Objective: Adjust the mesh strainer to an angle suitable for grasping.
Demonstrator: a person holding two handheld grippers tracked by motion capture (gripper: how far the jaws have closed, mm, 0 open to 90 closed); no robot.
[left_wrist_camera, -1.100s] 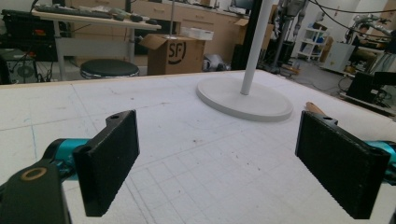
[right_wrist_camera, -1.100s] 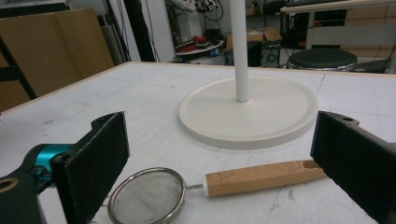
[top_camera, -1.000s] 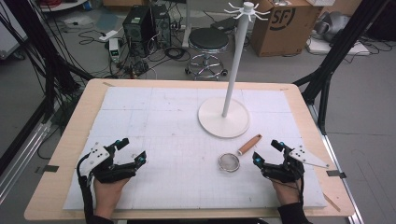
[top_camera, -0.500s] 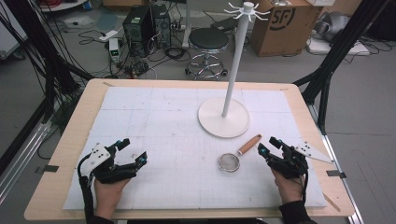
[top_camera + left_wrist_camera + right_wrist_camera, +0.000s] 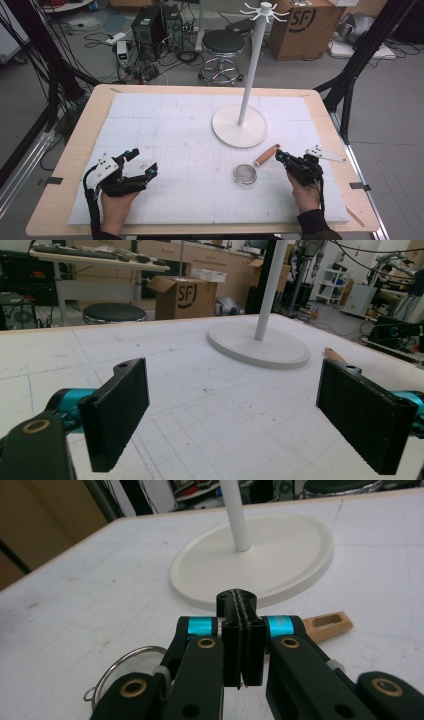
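Left gripper (image 5: pixel 144 162) rested on white mat, jaws spread, idle. Small round wire-mesh strainer with wooden handle (image 5: pixel 254 167) lay below white hook stand's base (image 5: pixel 239 125). Right gripper (image 5: pixel 281 156), jaws just closing, pressed together beside handle, gripping nothing. Judged approach step; next: reopen, straddle handle.

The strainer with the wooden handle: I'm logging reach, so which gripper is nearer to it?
Right. The right gripper, jaws pressed together, sits just beside the strainer at its handle end; the left gripper rests open far across the mat.
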